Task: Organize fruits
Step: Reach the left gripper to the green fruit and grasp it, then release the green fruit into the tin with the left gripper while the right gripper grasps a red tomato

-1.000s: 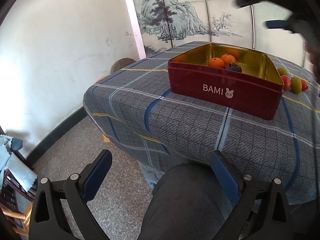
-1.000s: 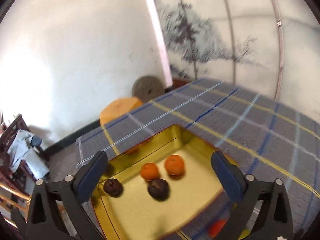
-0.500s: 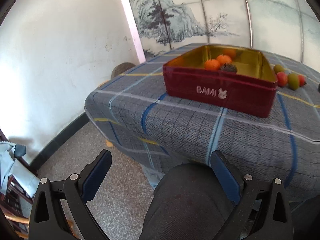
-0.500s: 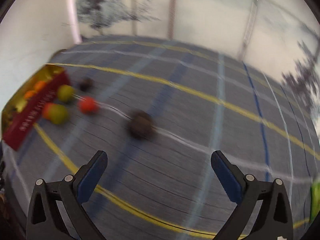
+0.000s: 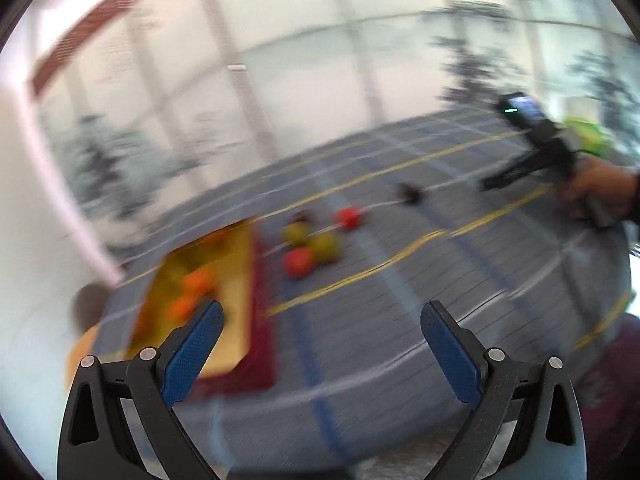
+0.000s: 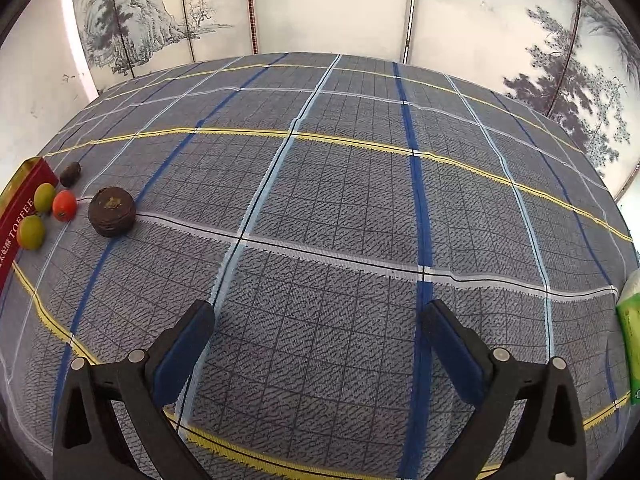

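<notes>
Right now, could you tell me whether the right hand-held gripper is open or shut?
Open: the right hand-held gripper has its jaws spread wide, holding nothing.

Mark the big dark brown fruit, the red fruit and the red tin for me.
dark brown fruit point(image 6: 111, 211), right wrist view, middle of its top face.
red fruit point(image 6: 64, 205), right wrist view, centre of its skin.
red tin point(image 6: 22, 209), right wrist view, lettered side wall.

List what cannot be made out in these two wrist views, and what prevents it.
- Left wrist view: motion blur smears the red metal tin; how many orange fruits it holds is unclear.
- Right wrist view: the frame edge cuts the tin and the green packet.
</notes>
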The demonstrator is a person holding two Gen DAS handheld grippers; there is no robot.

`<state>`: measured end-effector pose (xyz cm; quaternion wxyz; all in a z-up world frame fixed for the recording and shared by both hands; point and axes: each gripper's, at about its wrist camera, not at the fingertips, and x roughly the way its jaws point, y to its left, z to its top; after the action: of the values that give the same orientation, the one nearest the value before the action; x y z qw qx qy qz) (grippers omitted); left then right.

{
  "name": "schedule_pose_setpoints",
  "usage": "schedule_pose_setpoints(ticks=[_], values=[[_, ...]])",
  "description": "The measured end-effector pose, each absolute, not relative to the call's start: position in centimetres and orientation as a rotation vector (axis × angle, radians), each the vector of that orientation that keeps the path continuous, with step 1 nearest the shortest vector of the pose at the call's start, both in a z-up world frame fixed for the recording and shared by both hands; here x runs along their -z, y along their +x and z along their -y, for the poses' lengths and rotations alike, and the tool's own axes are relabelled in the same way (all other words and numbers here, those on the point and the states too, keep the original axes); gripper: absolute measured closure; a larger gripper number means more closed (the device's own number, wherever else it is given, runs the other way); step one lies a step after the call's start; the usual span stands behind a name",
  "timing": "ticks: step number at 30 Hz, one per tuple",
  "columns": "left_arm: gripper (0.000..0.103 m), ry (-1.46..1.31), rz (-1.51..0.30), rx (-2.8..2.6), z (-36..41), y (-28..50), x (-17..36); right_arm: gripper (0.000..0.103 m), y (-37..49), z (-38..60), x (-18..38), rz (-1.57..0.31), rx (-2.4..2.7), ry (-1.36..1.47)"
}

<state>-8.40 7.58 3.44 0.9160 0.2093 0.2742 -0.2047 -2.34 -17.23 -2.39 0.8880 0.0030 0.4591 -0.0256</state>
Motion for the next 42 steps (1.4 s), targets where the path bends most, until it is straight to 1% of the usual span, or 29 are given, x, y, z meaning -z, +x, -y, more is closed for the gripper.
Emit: schedule_pose_setpoints(ticks=[5,7,8,11,13,16,20,24,26,28,30,32,34,42], values=[[0.005,0.496,-0.631,0.606,-4.1,-2.6,-4.4,0.000,-2.8,16.9,2.4,-0.950,0.023,-0.009],[0.014,0.509,-0.659,0.639,-3.1,0.0,-4.3,0.000,-2.9,17.0,2.5,-0.949,0.022,-0.007],[0.016,0.518,-0.684,0.654,-2.8,1.1,-4.1,0.000,-2.9,17.0,2.5,-0.949,0.022,-0.007],[0.027,0.518,-0.809,0.663,-2.1,5.6,-2.9,0.000,-2.9,17.0,2.4,-0.949,0.020,-0.004],[0.037,0.502,-0.869,0.651,-2.1,7.9,-2.1,0.000,-3.0,17.1,2.4,-0.947,0.017,0.001],[0.041,0.470,-0.921,0.625,-2.8,9.8,-0.7,0.000,-3.0,17.2,2.4,-0.945,0.012,0.007],[0.041,0.440,-0.984,0.624,-2.9,11.4,1.0,0.000,-2.9,17.2,2.3,-0.942,-0.003,0.012],[0.041,0.480,-1.025,0.605,-2.6,11.7,2.8,0.000,-2.9,17.1,2.3,-0.941,-0.010,0.012],[0.047,0.467,-1.064,0.603,-2.5,12.1,3.4,0.000,-2.9,17.1,2.3,-0.941,-0.010,0.011],[0.062,0.504,-1.060,0.595,-2.1,11.8,3.7,0.000,-2.9,17.1,2.3,-0.942,-0.009,0.010],[0.068,0.547,-1.038,0.576,-1.6,11.3,3.8,0.000,-2.8,17.1,2.3,-0.943,-0.009,0.008],[0.069,0.552,-1.029,0.551,-1.5,10.9,3.7,0.000,-2.8,17.1,2.3,-0.943,-0.008,0.008],[0.069,0.500,-1.014,0.526,-1.7,10.6,3.3,0.000,-2.7,16.9,2.4,-0.949,0.007,-0.003],[0.069,0.203,-0.921,0.453,-4.1,7.1,-2.1,0.000,-2.6,16.8,2.5,-0.950,0.015,-0.008]])
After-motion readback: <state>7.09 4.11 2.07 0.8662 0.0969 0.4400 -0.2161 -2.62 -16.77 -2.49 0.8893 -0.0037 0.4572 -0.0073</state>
